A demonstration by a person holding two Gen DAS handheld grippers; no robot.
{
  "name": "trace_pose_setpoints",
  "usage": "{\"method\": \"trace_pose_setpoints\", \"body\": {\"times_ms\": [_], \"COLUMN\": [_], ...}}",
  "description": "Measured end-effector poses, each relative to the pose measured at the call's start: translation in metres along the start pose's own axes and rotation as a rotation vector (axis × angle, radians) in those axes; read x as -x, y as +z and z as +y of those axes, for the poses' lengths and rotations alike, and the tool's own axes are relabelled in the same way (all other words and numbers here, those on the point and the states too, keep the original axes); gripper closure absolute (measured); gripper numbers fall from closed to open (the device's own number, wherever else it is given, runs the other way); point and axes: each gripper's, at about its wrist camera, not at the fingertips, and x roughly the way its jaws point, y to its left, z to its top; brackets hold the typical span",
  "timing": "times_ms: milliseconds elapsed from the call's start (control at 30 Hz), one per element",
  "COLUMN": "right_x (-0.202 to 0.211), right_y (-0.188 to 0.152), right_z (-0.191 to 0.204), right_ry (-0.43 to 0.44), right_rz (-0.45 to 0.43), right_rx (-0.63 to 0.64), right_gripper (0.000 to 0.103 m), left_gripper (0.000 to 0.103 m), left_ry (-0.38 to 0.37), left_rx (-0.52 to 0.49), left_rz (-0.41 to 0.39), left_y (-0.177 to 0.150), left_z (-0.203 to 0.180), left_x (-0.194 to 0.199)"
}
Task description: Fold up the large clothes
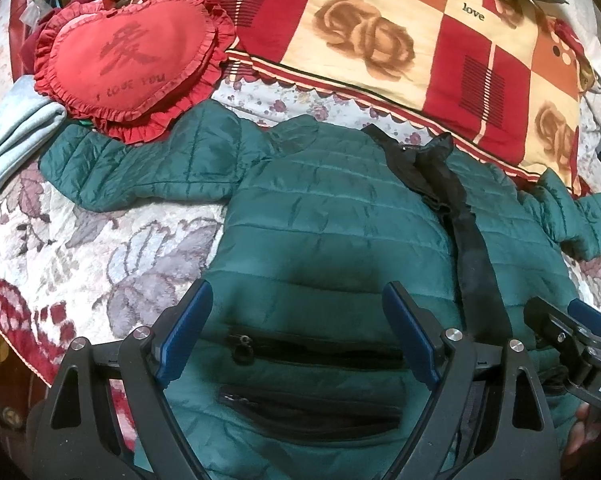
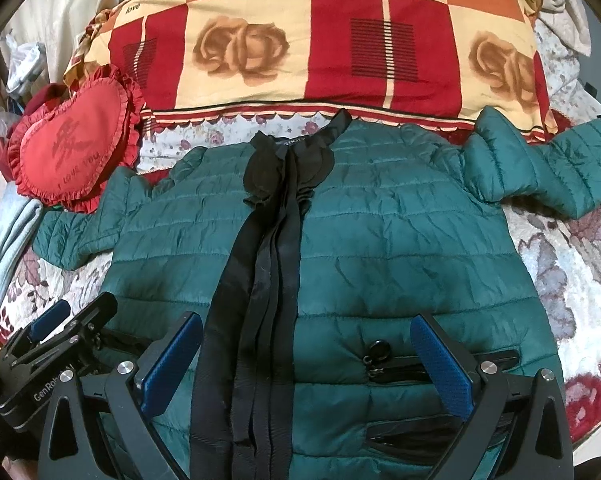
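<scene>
A teal quilted puffer jacket [image 1: 340, 216] [image 2: 400, 240] lies flat, front up, on a floral bedspread, both sleeves spread sideways. Its black zipper placket [image 2: 260, 280] [image 1: 472, 248] runs down the middle to the collar at the far end. My left gripper [image 1: 298, 300] hovers open over the jacket's left pocket zipper [image 1: 312, 350], nothing between its blue pads. In the right wrist view my right gripper [image 2: 306, 332] is open above the hem, straddling the placket and the right pocket zipper [image 2: 440, 364]. Each gripper shows at the edge of the other's view: right gripper [image 1: 572, 320], left gripper [image 2: 68, 320].
A red heart-shaped cushion [image 1: 128, 56] [image 2: 68, 156] rests on the left sleeve's end. A folded red-and-cream checked quilt [image 1: 400, 36] [image 2: 320, 40] lies just beyond the collar. Pale blue cloth [image 1: 12, 140] sits at far left. The floral bedspread [image 1: 100, 248] extends either side.
</scene>
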Motion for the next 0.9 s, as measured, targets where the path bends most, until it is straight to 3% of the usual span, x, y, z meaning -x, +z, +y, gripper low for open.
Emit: {"method": "trace_pose_setpoints", "body": {"times_ms": [233, 400, 633, 800, 900], "right_x": [-0.003, -0.005, -0.009, -0.008, -0.010], "right_y": [0.000, 0.000, -0.003, -0.003, -0.004], "right_z": [0.001, 0.003, 0.011, 0.019, 0.022], "right_ry": [0.008, 0.014, 0.029, 0.039, 0.031], "right_rz": [0.015, 0.027, 0.053, 0.055, 0.060], "right_rx": [-0.007, -0.007, 0.010, 0.033, 0.042], "right_gripper": [0.000, 0.000, 0.000, 0.000, 0.000], "left_gripper": [0.016, 0.016, 0.016, 0.016, 0.016], "left_ry": [0.049, 0.157, 0.383, 0.475, 0.501], "left_rx": [0.063, 0.140, 0.254, 0.373, 0.411], "left_rz": [0.009, -0.001, -0.013, 0.019, 0.032], "left_y": [0.019, 0.047, 0.082, 0.097, 0.103], "left_z": [0.042, 0.105, 0.209, 0.283, 0.307], "left_x": [-0.002, -0.009, -0.039, -0.074, -0.094]}}
